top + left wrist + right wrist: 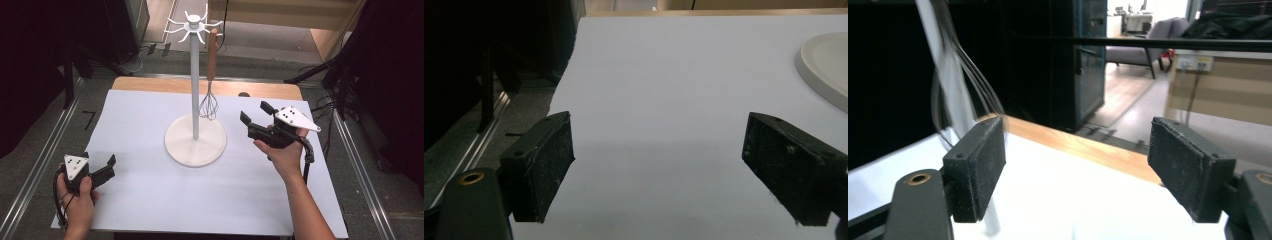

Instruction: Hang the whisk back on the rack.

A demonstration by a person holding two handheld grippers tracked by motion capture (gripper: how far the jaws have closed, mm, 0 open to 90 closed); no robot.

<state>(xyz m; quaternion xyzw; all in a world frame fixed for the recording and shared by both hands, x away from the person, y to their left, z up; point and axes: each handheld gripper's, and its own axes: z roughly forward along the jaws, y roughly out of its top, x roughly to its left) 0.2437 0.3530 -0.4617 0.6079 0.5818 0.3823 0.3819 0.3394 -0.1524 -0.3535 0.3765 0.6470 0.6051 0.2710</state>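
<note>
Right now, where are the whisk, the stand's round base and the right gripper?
whisk [209, 106]: high view, on its wire head.
stand's round base [186, 149]: high view, on the bare disc left of the pole.
right gripper [254, 114]: high view, midway between its open fingertips.

Two hand-held grippers, both empty.
Left gripper [102, 169], lower left of the high view, jaws wide apart; right gripper [253, 114], right of centre, jaws spread, raised.
</note>
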